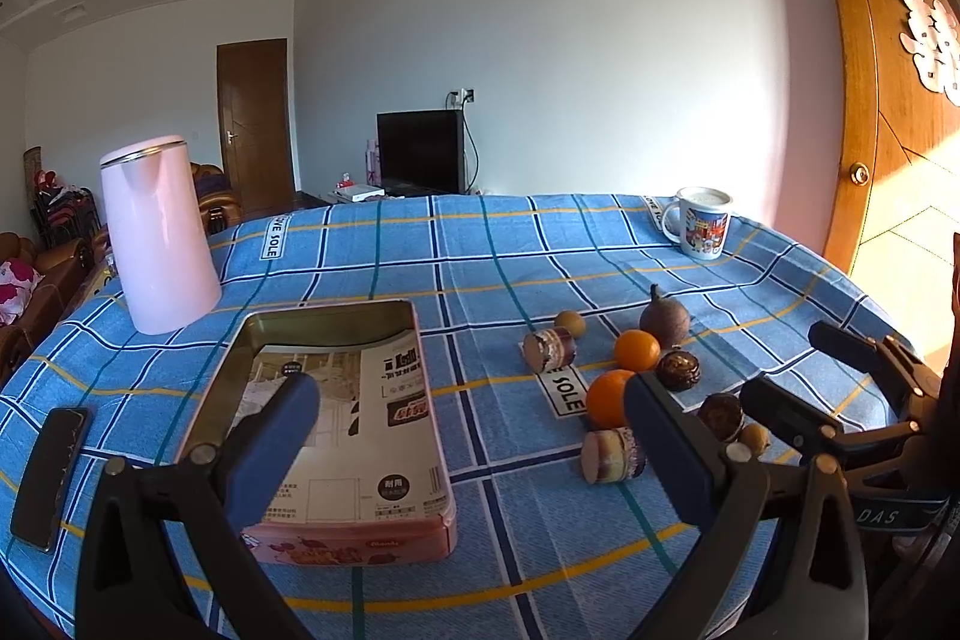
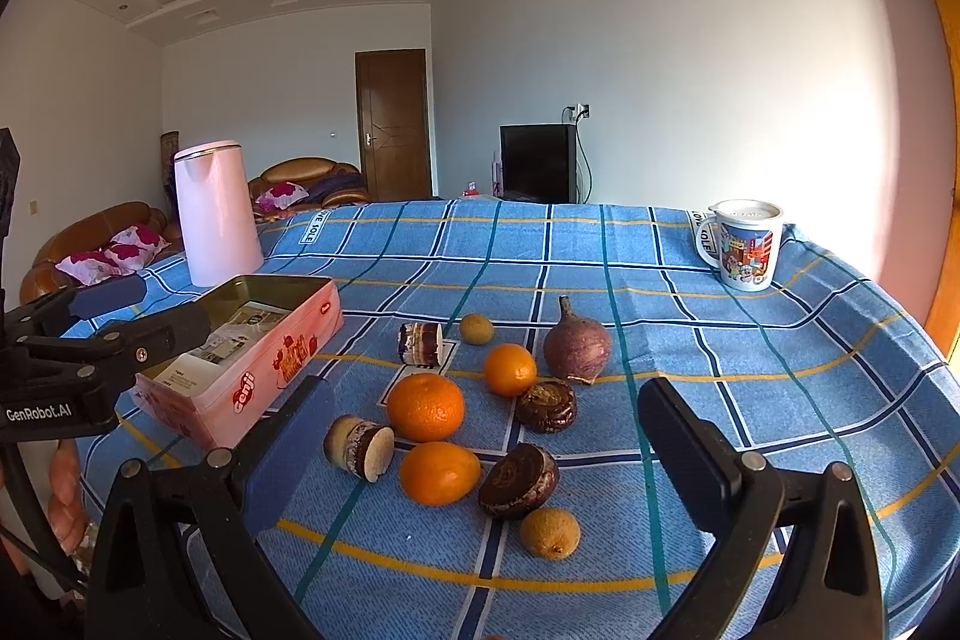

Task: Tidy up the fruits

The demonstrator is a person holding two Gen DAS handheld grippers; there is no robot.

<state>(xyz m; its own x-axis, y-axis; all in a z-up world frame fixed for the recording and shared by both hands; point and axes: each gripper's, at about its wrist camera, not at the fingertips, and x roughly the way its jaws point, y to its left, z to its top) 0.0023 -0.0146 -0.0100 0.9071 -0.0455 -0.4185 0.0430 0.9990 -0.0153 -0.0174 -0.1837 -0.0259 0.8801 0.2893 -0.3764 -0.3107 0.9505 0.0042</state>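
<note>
The fruits lie loose in a cluster on the blue checked cloth of the desk point(image 2: 750, 340), just right of the open pink tin point(image 2: 252, 358), which holds only printed paper. Both the left gripper point(image 1: 471, 418) and the right gripper point(image 2: 486, 430) hover above the cloth with fingers spread wide and empty. The three oranges, the largest at point(image 2: 425, 407), look firm, round and prone to roll, so I judge a grip across the widest middle safest. The dark, flattened fruits point(image 2: 519, 479) look hard-shelled and light; the small tan ones point(image 2: 550, 532) seem light and easy to crush. The purple stemmed fruit point(image 2: 577, 346) is best taken by its body, not its stem. The tin's side reads "cenji"; cloth labels read "LOVE SOLE"; the left gripper is marked "GenRobot.AI".
</note>
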